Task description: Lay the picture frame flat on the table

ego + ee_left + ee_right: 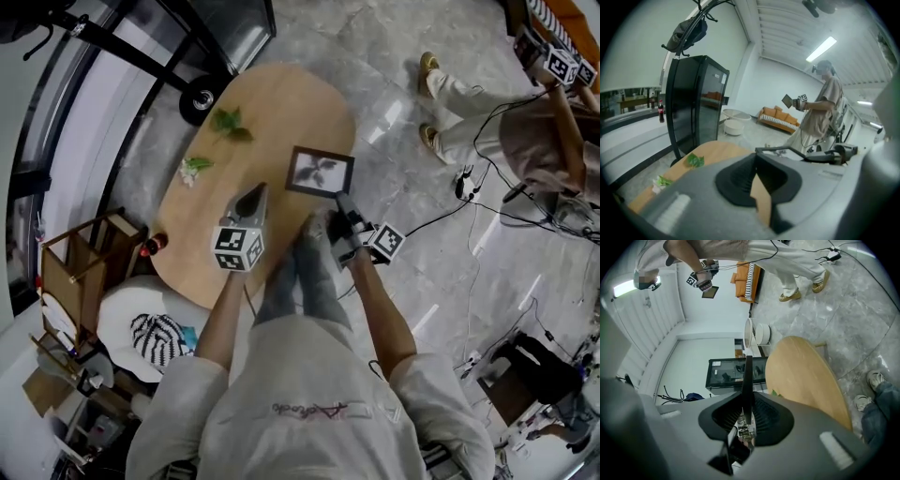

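**Frame clamped in my right gripper, at the tabletop's right edge**

My right gripper point(343, 202) is closed on the picture frame point(320, 172). In the right gripper view the frame point(747, 380) stands edge-on as a thin dark strip, pinched between the two black pads, with the jaws narrow around it. From the head view the frame sits at the right edge of the oval wooden table point(281, 103), about halfway along it. Its dark border and plant picture face up toward me, and I grip it at its near right corner. I cannot tell whether its underside touches the tabletop.

My left gripper point(254, 192) hangs over the middle of the tabletop, just left of the frame and apart from it. Its jaws are drawn together at the tips with nothing between them. Two green leaf sprigs point(230, 123) lie toward the far left edge.
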Available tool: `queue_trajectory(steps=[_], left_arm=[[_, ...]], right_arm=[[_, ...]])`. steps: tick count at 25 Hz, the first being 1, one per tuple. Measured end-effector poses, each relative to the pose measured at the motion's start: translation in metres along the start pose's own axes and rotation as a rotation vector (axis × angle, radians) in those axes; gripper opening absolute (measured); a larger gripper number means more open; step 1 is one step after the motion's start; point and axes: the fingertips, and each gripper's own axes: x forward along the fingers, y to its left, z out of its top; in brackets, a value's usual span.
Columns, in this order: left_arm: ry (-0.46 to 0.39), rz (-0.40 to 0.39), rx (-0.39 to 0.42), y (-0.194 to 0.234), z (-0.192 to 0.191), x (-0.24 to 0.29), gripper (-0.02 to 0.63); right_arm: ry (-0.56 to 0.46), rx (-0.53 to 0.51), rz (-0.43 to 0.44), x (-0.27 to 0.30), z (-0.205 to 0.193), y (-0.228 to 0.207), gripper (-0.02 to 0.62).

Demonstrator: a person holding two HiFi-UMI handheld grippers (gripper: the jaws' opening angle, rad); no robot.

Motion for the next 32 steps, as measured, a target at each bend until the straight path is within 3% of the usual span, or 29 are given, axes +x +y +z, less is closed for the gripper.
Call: queue_trajectory(steps=[16,32], left_arm=[[0.064,0.022,-0.054,0.032,-0.085,0.017,0.000],[0.084,0.020,-0.071,0.058,-0.126,0.039,0.000]], right_arm=[[0.044,0.051,-0.093,0.000,-0.034,-0.097,0.074],[0.065,0.057,-0.143,0.019,-0.044,-0.157,0.074]])
